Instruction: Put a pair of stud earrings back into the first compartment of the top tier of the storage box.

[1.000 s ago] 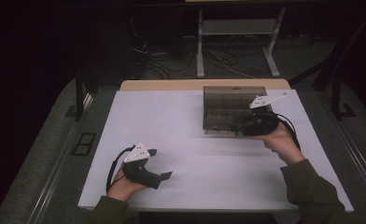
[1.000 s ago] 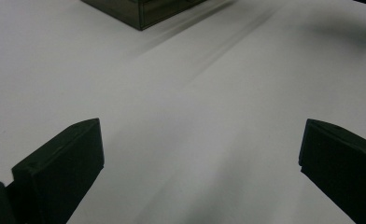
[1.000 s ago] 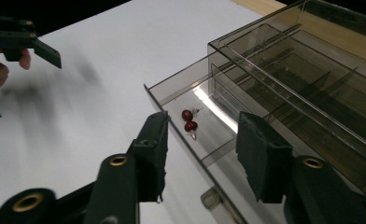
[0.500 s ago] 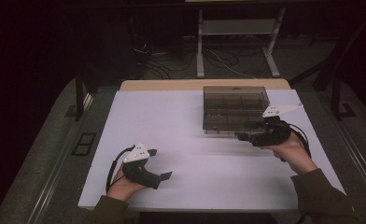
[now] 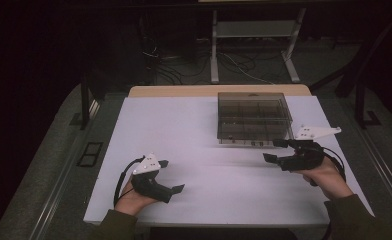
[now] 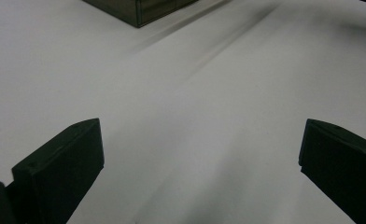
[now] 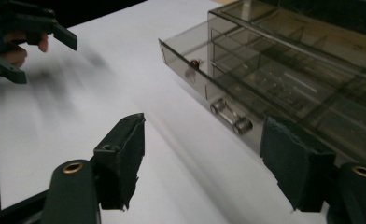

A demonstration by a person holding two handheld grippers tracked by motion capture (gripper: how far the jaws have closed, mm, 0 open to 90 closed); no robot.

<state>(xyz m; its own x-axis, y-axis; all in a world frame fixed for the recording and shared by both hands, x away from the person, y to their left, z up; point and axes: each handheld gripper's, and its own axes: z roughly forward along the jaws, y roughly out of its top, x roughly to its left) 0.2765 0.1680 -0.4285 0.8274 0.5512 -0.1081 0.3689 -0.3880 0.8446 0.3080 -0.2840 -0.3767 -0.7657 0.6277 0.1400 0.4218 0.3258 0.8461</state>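
Since the earlier frames, the right gripper (image 5: pixel 276 150) has been pulling back from the smoky transparent box (image 5: pixel 254 117) toward the person's side of the table; it is now sitting just off the box's near right corner, apart from it. The left gripper (image 5: pixel 170 176) is keeping its place well apart from the box, toward the near left of the white table surface (image 5: pixel 184 130).

Contents of the box are hard to make out: its tinted lid and internal dividers are showing only faint shapes. In the right gripper view, the box (image 7: pixel 284 74) is being cut off at the frame's right edge, and the table beside it is blurring. In the left gripper view, one corner of the box (image 6: pixel 139 9) is showing at the top edge.

Both tongs are standing wide open and holding nothing, with bare table showing between the jaws.

The box is rectangular, hard plastic, with a small metal latch (image 7: pixel 231 119) and a round stud (image 7: pixel 194 63) on its front wall. The jaw pads are black, flat and matte; a grey three-cornered plate (image 5: pixel 316 132) is topping the right gripper.
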